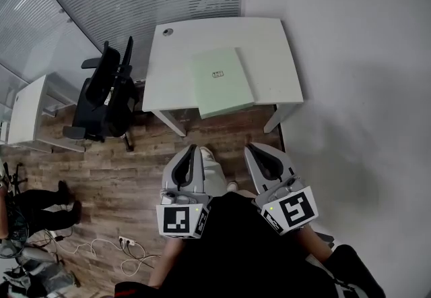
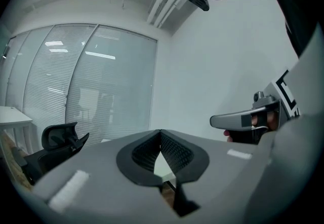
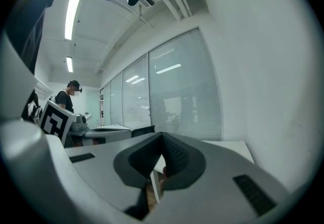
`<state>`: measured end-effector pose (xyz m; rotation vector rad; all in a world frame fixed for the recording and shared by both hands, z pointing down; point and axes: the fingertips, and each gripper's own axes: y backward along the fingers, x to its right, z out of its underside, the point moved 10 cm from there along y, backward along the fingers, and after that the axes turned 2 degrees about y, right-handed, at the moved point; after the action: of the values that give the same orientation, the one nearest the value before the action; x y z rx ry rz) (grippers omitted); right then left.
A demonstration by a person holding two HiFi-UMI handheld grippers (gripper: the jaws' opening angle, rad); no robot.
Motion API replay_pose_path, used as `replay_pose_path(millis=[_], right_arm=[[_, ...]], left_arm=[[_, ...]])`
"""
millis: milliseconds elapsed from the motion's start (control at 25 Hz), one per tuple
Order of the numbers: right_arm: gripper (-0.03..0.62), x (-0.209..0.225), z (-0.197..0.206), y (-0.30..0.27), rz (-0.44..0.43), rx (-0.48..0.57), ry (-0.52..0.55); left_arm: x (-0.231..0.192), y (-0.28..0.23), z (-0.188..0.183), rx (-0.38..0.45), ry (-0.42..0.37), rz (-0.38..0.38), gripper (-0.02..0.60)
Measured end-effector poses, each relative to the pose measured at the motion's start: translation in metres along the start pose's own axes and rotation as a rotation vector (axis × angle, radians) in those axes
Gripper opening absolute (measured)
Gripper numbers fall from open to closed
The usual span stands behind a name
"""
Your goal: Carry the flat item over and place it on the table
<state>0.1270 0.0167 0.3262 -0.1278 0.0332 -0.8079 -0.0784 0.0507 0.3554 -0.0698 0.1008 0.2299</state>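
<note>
In the head view, from left to right: one small white desk (image 1: 27, 111) at the far left, one black office chair (image 1: 104, 98) beside it, and a loose tangle of cables (image 1: 101, 246) on the wooden floor nearer the person. Then comes one white table (image 1: 182, 54) carrying the single pale green flat item (image 1: 222, 81), which lies right of the table's middle with its near edge reaching just past the table's near edge. Two grippers sit near the person, well apart from the table. The left gripper (image 1: 191, 150) has its jaws pressed together with nothing between them. The right gripper (image 1: 254, 148) is likewise closed and empty. The left gripper view adds the chair (image 2: 58, 139) seen from the side and the right gripper (image 2: 248, 119) in profile. Only the right gripper view shows two ceiling light strips (image 3: 71, 15) and a second person (image 3: 68, 99) standing far off at the left.
</note>
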Motion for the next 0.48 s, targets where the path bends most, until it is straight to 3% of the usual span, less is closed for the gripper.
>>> replay_pose_path(millis=[280, 480], right_arm=[[-0.002, 0.0019, 0.0025, 0.0065, 0.005, -0.012, 0.0], [-0.002, 0.0018, 0.0054, 0.0084, 0.005, -0.014, -0.003]], left_arm=[[0.0073, 0.0009, -0.0004, 0.029, -0.03, 0.001, 0.005], [0.0091, 0.0024, 0.0054, 0.016, -0.004, 0.009, 0.005]])
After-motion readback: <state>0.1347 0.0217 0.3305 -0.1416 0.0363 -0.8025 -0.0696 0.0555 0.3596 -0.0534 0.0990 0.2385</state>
